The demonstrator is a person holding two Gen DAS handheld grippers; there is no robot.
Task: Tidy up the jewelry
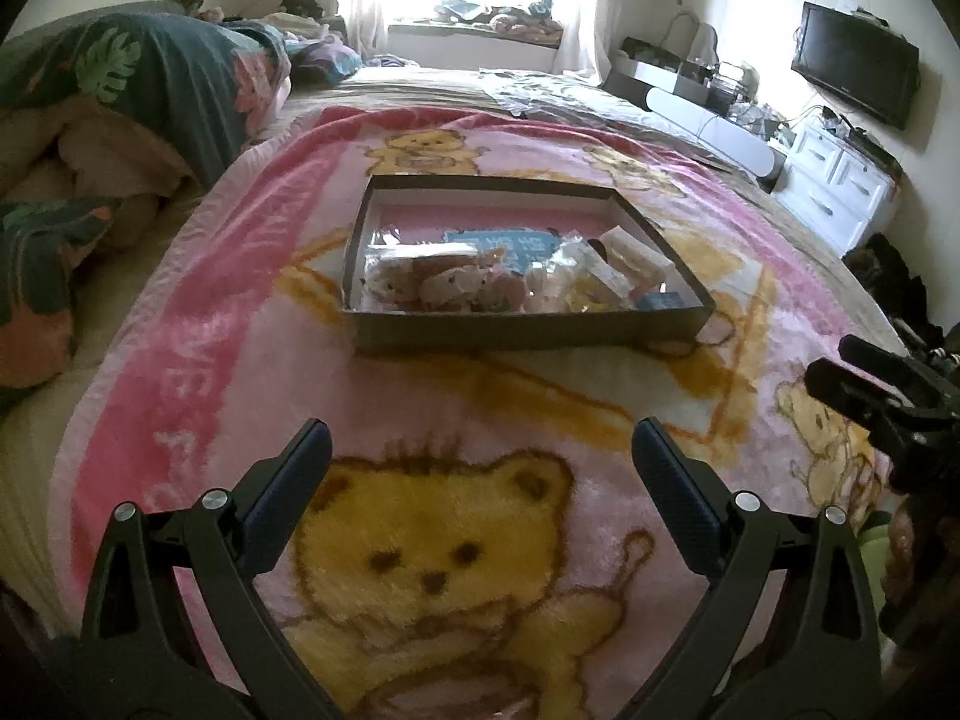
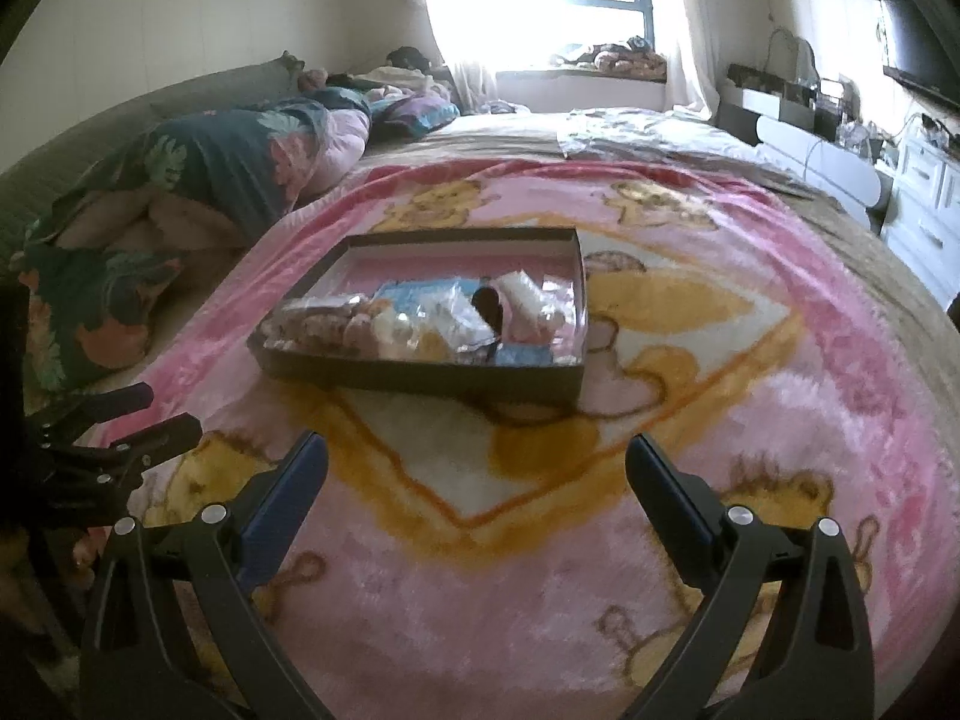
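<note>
- The jewelry sits packed in small clear plastic bags (image 1: pixel 432 282) heaped at the near end of a shallow dark cardboard box (image 1: pixel 522 333); the far half of the box shows bare pink lining.
- What each bag holds is too blurred to name: pinkish and brownish beaded pieces on the left, paler white and yellow packets (image 1: pixel 600 285) on the right, a blue printed card (image 1: pixel 510 243) behind them.
- In the right wrist view a dark oval item (image 2: pixel 487 303) lies among the bags; I cannot tell what it is.
- Likely handling: the bags look light, limp and slippery, so a pinch at a free corner or the sealed top edge should hold better than a squeeze across the bulge, which could crush beads or slide off.
- The bags overlap, so lifting one may drag a neighbour along.
- The box is stiff but light; on the soft pink teddy-bear blanket (image 1: pixel 198 324) covering the bed it may skid or tip if pushed at its rim.
- The left hand-held gripper (image 1: pixel 480 456) hovers over the blanket short of the box, jaws spread wide, holding nothing.
- The right hand-held gripper (image 2: pixel 477 465) is likewise wide apart and empty, near the box's front wall but clear of it.
</note>
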